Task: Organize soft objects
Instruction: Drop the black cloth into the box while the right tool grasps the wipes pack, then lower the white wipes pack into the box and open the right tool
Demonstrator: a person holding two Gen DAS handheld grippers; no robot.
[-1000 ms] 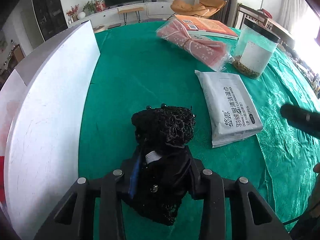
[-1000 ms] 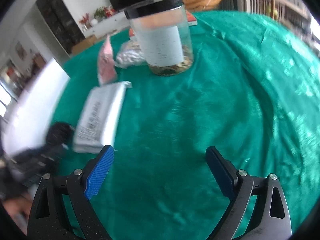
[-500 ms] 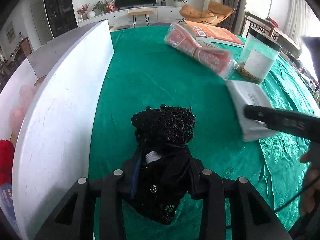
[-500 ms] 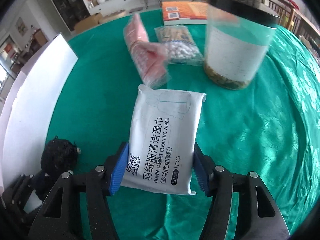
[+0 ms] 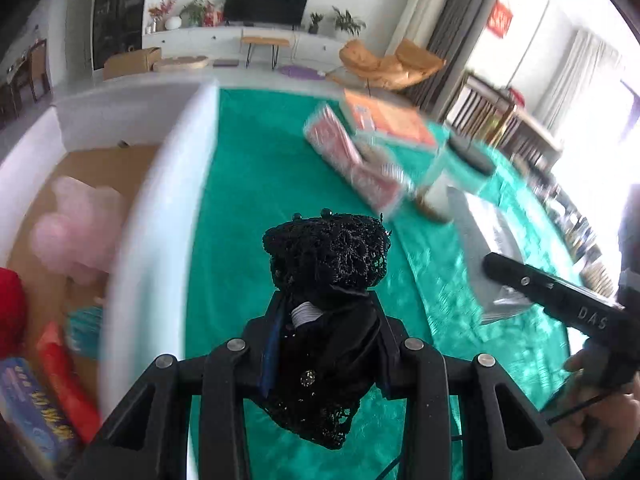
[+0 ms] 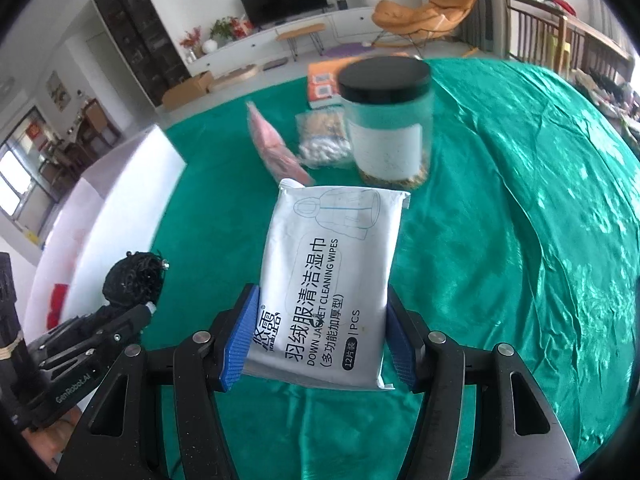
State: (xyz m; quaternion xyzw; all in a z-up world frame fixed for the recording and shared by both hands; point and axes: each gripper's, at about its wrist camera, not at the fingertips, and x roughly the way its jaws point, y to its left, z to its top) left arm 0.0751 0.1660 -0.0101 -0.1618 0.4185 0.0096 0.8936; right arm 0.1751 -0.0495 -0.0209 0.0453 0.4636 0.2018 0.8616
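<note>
Box point(image 5: 160, 184) holds pink plush point(image 5: 76, 228), red item point(image 5: 10, 312), packets point(image 5: 60, 384).

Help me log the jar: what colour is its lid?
Black; the jar's lid shows best in the right wrist view.

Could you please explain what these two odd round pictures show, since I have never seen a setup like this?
No robot here: a person holds a two-finger clamp in each hand, and each clamp carries a wide-angle camera looking along its fingers. One picture comes from the left gripper, shut on a black lacy fabric bundle. The other comes from the right gripper, shut on a white pack of cleaning wipes. Below is a green tablecloth with a black-lidded clear jar, a pink packet and an orange book. Left of it stands a white-walled box holding soft toys.
</note>
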